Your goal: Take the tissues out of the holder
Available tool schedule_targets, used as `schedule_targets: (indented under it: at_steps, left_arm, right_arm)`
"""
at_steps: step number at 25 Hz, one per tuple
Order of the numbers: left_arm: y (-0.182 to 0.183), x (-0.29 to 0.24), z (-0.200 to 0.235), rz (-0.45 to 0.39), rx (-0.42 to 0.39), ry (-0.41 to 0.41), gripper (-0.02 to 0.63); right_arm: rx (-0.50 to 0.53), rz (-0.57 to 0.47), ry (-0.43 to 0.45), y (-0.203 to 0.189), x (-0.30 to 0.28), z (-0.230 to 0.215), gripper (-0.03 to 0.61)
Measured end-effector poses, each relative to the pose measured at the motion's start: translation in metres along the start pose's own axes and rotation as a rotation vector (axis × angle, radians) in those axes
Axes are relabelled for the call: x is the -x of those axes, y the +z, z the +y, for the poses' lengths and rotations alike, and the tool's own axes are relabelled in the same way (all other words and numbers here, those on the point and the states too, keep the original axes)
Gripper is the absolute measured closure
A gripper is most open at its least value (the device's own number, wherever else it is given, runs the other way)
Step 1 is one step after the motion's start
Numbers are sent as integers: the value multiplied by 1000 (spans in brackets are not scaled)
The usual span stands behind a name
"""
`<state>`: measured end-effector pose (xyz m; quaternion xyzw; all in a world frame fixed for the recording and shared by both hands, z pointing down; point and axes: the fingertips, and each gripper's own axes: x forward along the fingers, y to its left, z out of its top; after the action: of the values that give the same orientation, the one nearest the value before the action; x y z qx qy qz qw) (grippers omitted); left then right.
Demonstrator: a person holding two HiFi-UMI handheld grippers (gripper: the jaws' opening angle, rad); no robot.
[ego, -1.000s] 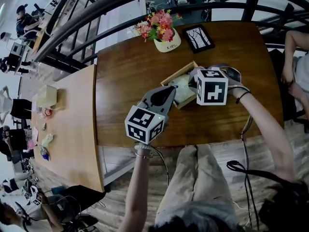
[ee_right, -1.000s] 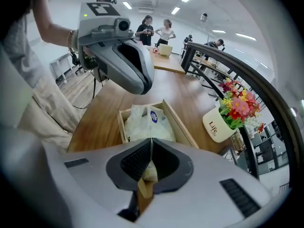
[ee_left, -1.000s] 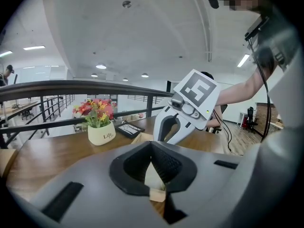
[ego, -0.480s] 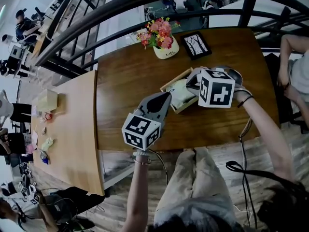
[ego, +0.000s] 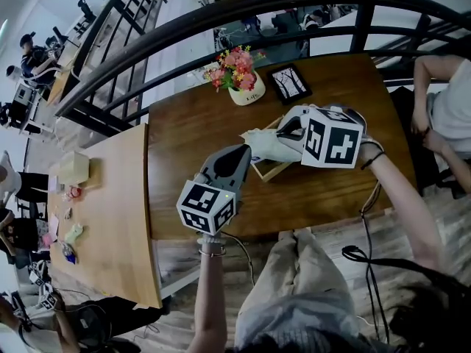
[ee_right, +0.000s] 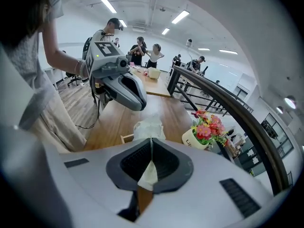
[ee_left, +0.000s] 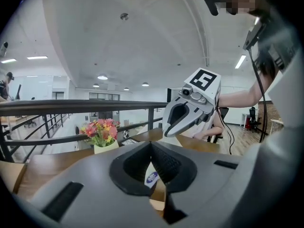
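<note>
A white tissue pack (ego: 266, 145) hangs above the wooden holder (ego: 274, 170) on the dark wood table (ego: 191, 131). My right gripper (ego: 282, 133) is shut on the pack's right end; its own view shows white wrapper (ee_right: 148, 172) pinched between the jaws and more of the pack (ee_right: 148, 127) beyond them. My left gripper (ego: 247, 151) is at the pack's lower left end, jaws together. The left gripper view shows the blue-labelled wrapper (ee_left: 152, 178) between its jaws, with the right gripper (ee_left: 166, 133) just above. A corner of the holder (ee_right: 126, 137) shows below the pack.
A pot of pink flowers (ego: 246, 90) and a small framed picture (ego: 288, 83) stand behind the holder. A lighter table (ego: 110, 197) adjoins on the left with a tissue box (ego: 72, 166). A black railing (ego: 184, 28) runs behind. A person (ego: 441, 101) sits at the right.
The tissue pack lay in the holder a second ago; it is now lifted above it in the right gripper. The left gripper has drawn back slightly toward the table's front edge.
</note>
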<state>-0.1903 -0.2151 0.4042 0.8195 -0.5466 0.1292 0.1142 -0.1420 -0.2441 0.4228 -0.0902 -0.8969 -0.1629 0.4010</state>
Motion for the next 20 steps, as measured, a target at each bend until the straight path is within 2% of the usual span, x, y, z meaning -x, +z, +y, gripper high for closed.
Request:
schedule_targets:
  at_steps: [10,16,20]
  left_arm:
    - [21,3,-17,-67,-20,-47,606]
    - [23,-1,-41,-95,-19,-119,606]
    - [29,-2,-60,-108,-27,-162,606]
  right_arm:
    - [-91,-54,-127,2,44,-2,566]
    - [-207,-112,-221,-4,71,8,566]
    - [-246,-118,-281,-10,89,16,566]
